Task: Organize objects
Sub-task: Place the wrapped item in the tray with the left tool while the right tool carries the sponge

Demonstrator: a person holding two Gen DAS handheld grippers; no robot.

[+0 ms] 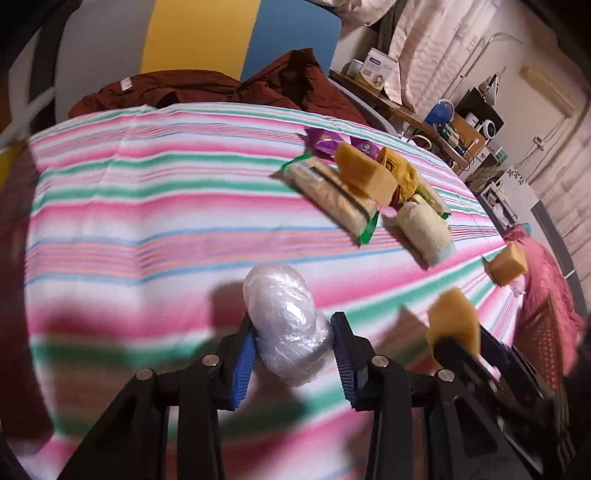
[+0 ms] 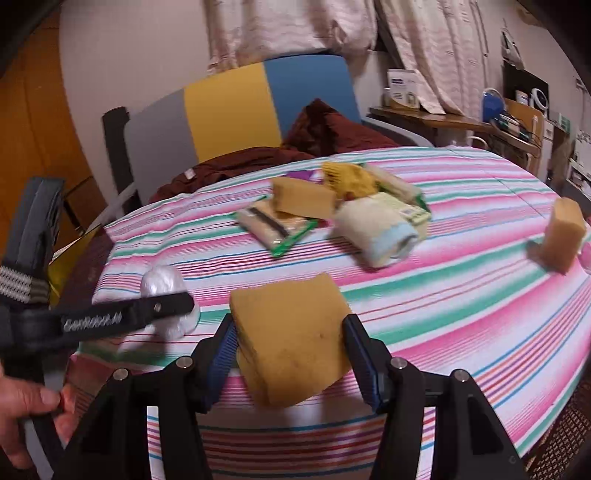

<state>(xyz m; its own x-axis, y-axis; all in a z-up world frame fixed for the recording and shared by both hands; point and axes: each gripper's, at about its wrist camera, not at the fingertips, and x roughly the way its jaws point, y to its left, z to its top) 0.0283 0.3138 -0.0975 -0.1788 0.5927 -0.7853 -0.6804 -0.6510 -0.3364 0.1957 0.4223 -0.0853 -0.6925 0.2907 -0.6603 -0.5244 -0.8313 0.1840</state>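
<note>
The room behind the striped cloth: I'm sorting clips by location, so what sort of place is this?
Probably a lived-in home room, perhaps a bedroom. A striped cloth covers the surface, a dark red garment lies by a colour-block chair, and curtains hang above a cluttered side desk.

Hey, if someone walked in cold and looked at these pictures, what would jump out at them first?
The right hand-held gripper clamps a big yellow foam sponge at the near edge of the pink-and-green striped cloth. The left hand-held gripper squeezes a crinkly clear plastic bundle. Farther back sits a jumble of snack packets and sponges.
</note>
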